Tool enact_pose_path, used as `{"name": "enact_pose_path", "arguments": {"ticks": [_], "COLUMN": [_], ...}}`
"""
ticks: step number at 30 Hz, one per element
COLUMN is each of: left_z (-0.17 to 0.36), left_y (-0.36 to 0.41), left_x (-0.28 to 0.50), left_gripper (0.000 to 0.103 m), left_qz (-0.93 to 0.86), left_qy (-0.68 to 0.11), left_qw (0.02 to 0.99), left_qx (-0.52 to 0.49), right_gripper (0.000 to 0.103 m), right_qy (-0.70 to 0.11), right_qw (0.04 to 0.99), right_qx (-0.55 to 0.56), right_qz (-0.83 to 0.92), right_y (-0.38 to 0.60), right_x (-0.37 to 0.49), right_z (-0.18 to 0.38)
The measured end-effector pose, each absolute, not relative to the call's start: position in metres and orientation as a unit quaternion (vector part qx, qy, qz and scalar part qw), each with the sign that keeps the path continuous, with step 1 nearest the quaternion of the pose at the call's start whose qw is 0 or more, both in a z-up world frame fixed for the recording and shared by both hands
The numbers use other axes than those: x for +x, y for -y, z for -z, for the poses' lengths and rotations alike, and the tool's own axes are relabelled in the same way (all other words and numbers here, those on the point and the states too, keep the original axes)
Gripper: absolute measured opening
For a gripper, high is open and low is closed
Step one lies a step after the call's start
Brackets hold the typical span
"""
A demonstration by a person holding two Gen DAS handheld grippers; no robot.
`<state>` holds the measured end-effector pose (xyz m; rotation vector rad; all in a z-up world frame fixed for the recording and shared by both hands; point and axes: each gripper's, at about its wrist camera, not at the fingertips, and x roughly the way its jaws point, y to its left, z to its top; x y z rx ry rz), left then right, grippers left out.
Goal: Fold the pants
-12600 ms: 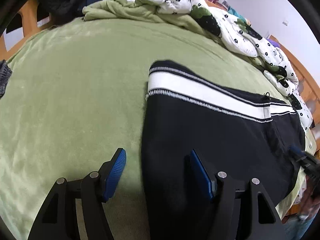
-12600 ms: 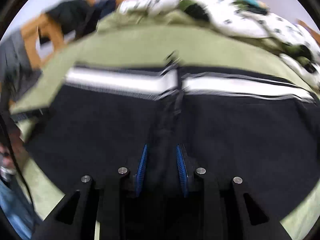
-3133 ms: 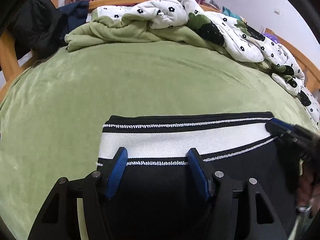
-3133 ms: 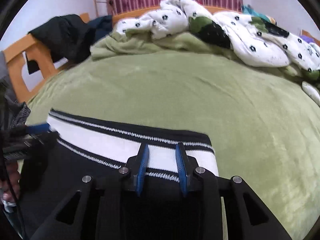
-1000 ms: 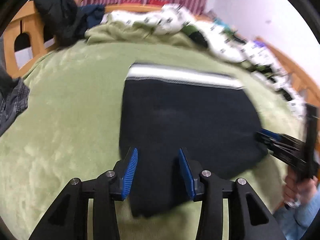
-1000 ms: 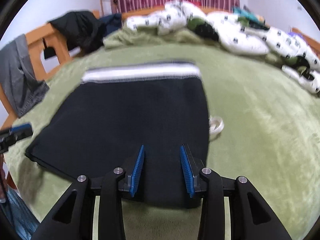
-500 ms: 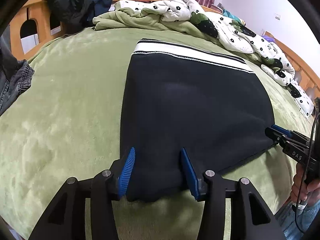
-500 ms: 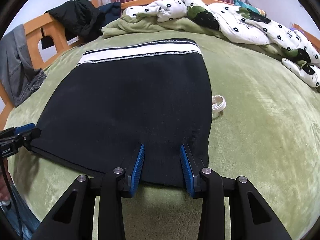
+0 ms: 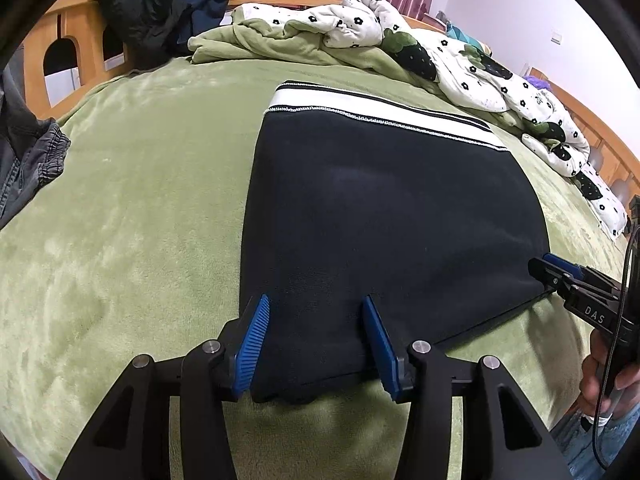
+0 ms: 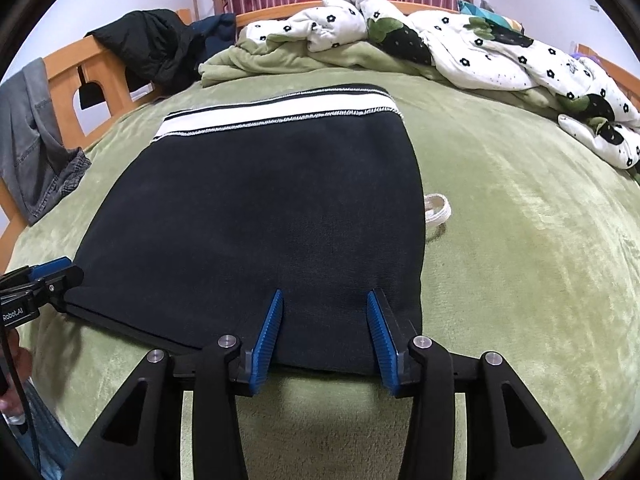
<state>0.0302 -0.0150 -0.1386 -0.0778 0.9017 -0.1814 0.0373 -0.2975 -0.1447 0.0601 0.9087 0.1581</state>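
We are looking along both grippers at the pants point(image 9: 392, 216), which are lying folded into a flat black block on the green bed point(image 9: 132, 208), white waistband at 12 o'clock, the folded edge at 6 o'clock nearest us.

Our left gripper point(image 9: 314, 344) is sitting at the block's near left corner. Its jaws have just been opening, and the blue pads point(image 9: 252, 344) are now standing apart on either side of the fabric edge. The cloth is lying between them, flat on the bed, so the grip is released.

Our right gripper point(image 10: 324, 334) is sitting at the near right corner, seen in the left view at 3 o'clock point(image 9: 576, 288). Its jaws have just been opening too, and the pads point(image 10: 270, 336) are standing clear of the cloth between them, so it is also let go.

A white cord point(image 10: 436, 208) is poking out from under the pants at their 3 o'clock side. A flowered quilt point(image 10: 460, 48) is lying heaped at 1 o'clock, a dark jacket point(image 10: 152, 48) is hanging on the wooden frame at 10 o'clock, and grey trousers point(image 10: 36, 148) are draping at 9 o'clock.
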Motion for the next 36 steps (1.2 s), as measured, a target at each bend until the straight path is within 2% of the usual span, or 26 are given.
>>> {"name": "enact_pose_path", "arguments": {"ticks": [7, 9, 11, 16, 27, 36], "left_z": [0.14, 0.141, 0.141, 0.137, 0.107, 0.055], "left_y": [0.016, 0.016, 0.016, 0.012, 0.014, 0.046], "left_x": [0.031, 0.032, 0.034, 0.036, 0.038, 0.109], "left_gripper": [0.05, 0.056, 0.058, 0.057, 0.057, 0.058], "left_qz": [0.086, 0.088, 0.092, 0.102, 0.138, 0.137], "left_qy": [-0.434, -0.437, -0.442, -0.448, -0.422, -0.38], "left_qw": [0.896, 0.894, 0.892, 0.887, 0.892, 0.914], "left_qx": [-0.041, -0.037, -0.037, -0.049, -0.084, -0.046], "right_gripper": [0.047, 0.047, 0.047, 0.047, 0.047, 0.047], "right_qy": [-0.456, -0.458, -0.459, -0.458, -0.39, -0.343], "right_qw": [0.883, 0.883, 0.882, 0.883, 0.912, 0.935], "right_qx": [0.062, 0.053, 0.055, 0.05, 0.092, 0.033], "right_qz": [-0.087, -0.086, -0.087, -0.091, -0.09, -0.08], "right_y": [0.304, 0.3, 0.301, 0.3, 0.321, 0.301], "right_x": [0.042, 0.042, 0.042, 0.04, 0.041, 0.11], "right_z": [0.149, 0.149, 0.149, 0.142, 0.097, 0.041]}}
